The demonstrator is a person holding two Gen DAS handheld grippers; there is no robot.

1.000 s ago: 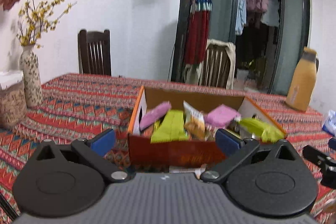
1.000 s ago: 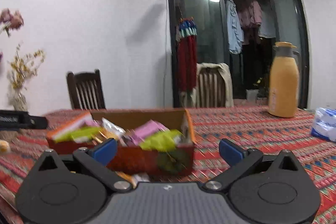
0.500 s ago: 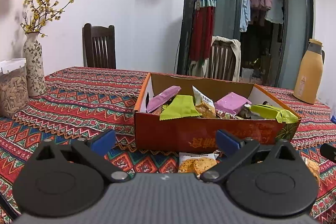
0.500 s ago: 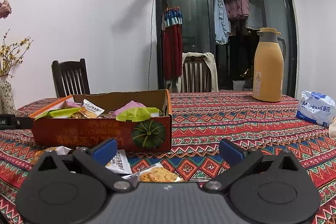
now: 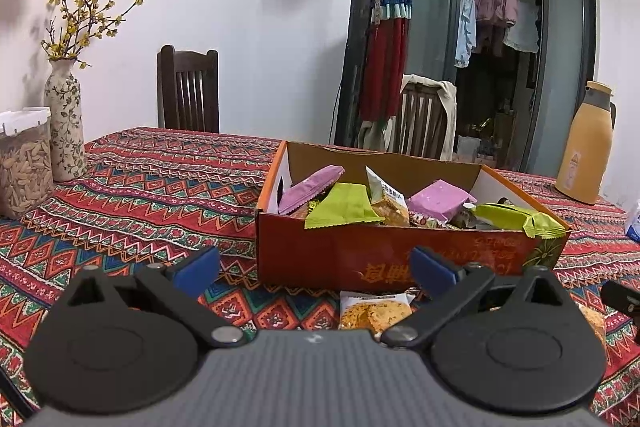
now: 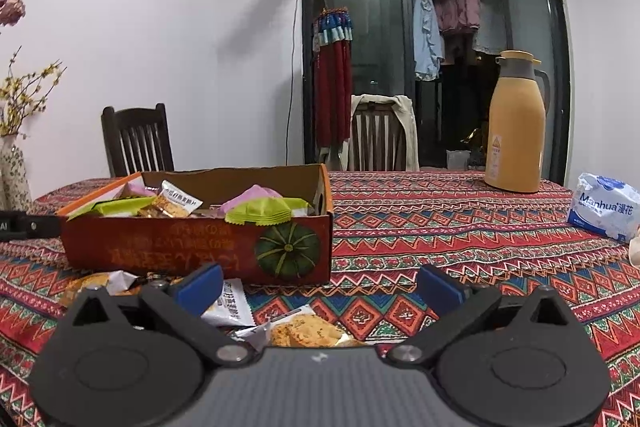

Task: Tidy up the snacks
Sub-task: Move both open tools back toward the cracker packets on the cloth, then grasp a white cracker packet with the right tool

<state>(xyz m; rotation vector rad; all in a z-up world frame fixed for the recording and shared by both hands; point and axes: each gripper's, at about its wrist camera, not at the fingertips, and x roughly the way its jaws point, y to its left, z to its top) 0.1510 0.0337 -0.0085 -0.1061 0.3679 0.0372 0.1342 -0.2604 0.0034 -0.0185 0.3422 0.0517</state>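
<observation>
An orange cardboard box [image 5: 360, 259] stands on the patterned tablecloth, filled with green, purple and clear snack packets [image 5: 344, 205]. It also shows in the right wrist view [image 6: 180, 247]. My left gripper [image 5: 314, 269] is open and empty, held just before the box front, with a loose cracker packet [image 5: 374, 311] on the cloth between its fingers. My right gripper [image 6: 320, 285] is open and empty near the box's right corner. Loose cracker packets [image 6: 308, 331] and a white wrapper [image 6: 232, 305] lie on the cloth in front of it.
A floral vase [image 5: 64, 123] and a jar of seeds [image 5: 24, 163] stand at the left. A yellow thermos [image 6: 516, 123] and a white tissue pack [image 6: 604, 207] stand at the right. Two chairs [image 5: 188, 91] are behind the table.
Both grippers have lowered and pulled back from the box, bringing the loose packets on the cloth into view. Both stay open and empty.
</observation>
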